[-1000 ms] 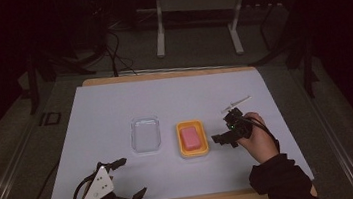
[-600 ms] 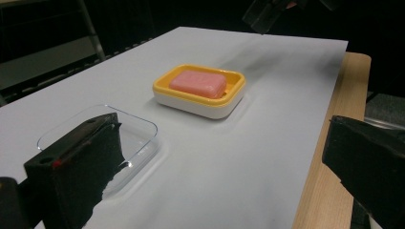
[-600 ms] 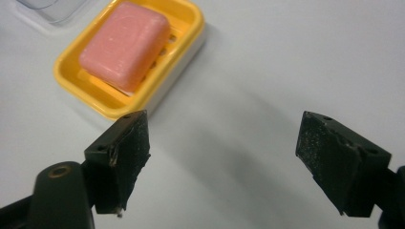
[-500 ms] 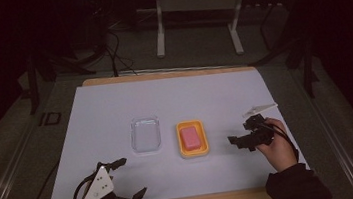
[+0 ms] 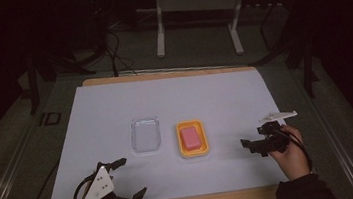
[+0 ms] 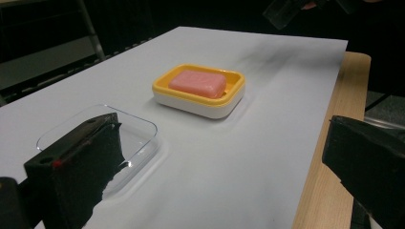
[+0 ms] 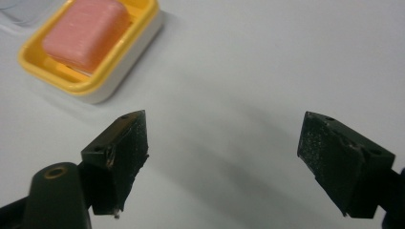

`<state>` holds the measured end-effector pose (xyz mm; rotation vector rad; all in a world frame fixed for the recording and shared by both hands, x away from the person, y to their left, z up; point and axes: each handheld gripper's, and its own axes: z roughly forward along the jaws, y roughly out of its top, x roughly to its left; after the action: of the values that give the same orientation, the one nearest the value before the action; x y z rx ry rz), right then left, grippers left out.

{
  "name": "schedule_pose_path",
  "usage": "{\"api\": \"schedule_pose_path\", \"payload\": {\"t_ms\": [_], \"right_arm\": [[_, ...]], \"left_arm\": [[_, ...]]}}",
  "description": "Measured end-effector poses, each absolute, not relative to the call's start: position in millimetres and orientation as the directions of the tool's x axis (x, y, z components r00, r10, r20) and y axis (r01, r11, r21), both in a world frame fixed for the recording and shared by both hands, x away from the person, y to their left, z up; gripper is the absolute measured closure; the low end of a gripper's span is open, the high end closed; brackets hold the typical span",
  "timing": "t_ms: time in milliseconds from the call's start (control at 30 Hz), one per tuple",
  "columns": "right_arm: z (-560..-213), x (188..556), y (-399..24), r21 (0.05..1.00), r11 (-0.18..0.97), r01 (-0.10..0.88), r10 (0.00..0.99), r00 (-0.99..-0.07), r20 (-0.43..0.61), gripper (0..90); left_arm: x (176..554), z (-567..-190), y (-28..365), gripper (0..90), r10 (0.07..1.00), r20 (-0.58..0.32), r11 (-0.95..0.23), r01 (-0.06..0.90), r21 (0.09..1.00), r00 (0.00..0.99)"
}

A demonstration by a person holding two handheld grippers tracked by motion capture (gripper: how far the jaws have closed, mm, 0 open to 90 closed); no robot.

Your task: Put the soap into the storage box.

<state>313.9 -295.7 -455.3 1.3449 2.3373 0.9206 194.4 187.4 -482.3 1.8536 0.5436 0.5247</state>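
Rightward from the glossy yellow soap dish [image 5: 192, 139] went the right gripper [image 5: 255, 146] — matte jaws just widened, empty.

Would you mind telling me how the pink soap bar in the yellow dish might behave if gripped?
The pink soap bar looks solid, so probably stiff. Its rounded, smooth edges may slip between pads. The shallow yellow soap dish looks light and might shift on the white sheet when nudged.
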Motion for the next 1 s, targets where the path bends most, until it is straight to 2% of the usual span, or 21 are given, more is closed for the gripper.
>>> {"api": "schedule_pose_path", "payload": {"t_ms": [400,700,1000], "right_arm": [[-465.7,298.6,-325.7,0.635,0.251,0.730,0.911,-0.400,0.099,19.1],[-478.3,279.7,-329.0,0.667,0.270,0.694,0.905,-0.420,0.070,19.1],[-485.7,280.4,-331.3,0.691,0.242,0.681,0.909,-0.408,0.083,19.1]], "left_arm": [[194.5,-482.4,187.1,0.7,0.594,0.099,-0.316,0.119,0.941,0.798],[194.3,-482.3,187.3,0.6,0.591,0.097,-0.314,0.118,0.942,0.801],[195.0,-482.4,187.1,0.6,0.588,0.091,-0.311,0.121,0.943,0.804]]}}
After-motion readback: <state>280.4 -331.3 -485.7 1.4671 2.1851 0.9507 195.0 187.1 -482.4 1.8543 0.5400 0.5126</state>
